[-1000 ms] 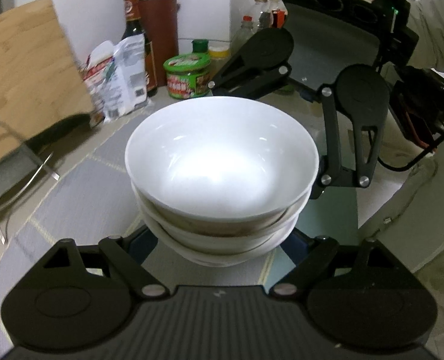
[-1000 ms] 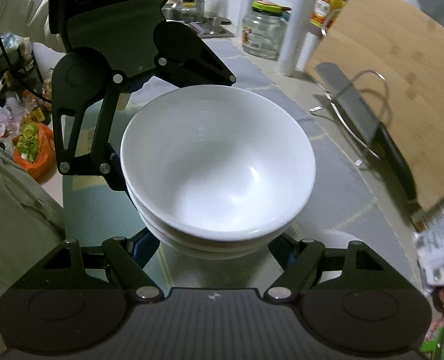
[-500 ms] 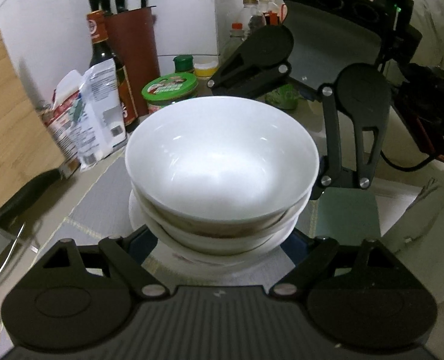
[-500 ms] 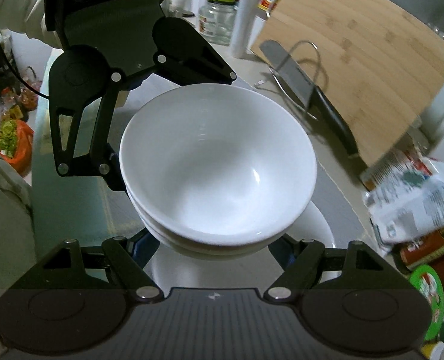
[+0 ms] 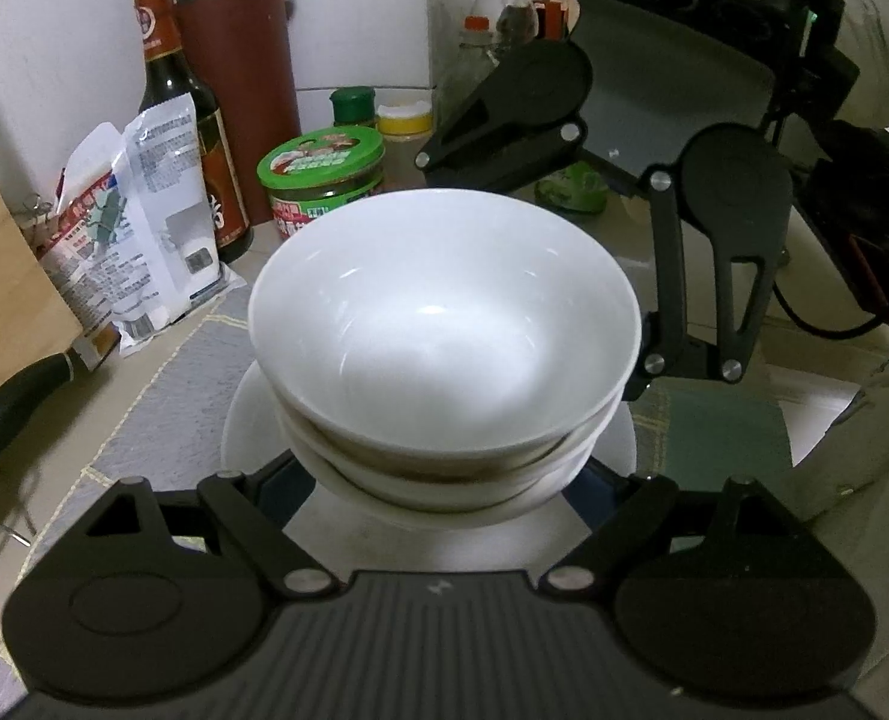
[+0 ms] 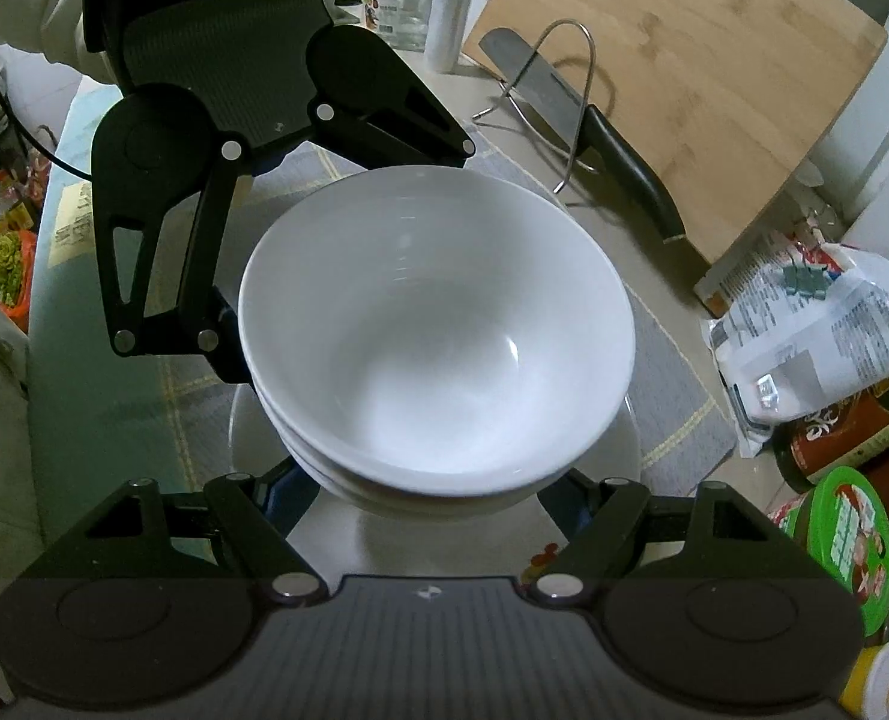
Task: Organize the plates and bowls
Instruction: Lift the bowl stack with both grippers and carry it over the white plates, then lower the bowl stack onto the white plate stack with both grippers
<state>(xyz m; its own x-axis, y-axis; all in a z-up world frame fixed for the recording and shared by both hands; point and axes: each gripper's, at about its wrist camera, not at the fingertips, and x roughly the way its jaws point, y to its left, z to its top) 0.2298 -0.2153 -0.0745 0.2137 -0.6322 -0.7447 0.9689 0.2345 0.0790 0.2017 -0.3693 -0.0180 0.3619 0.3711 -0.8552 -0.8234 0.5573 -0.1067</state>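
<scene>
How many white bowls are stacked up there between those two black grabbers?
3, as far as the rims show. The top bowl sits nested in a second, which sits in a third at the bottom, over a white plate. More could be hidden inside the stack.

Both grippers clasp the stacked white bowls (image 5: 444, 324) above a plate (image 5: 246, 420).

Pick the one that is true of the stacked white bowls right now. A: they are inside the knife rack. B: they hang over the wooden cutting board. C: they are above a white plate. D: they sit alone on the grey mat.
C: the stacked bowls show a white plate directly beneath them in both wrist views.
</scene>
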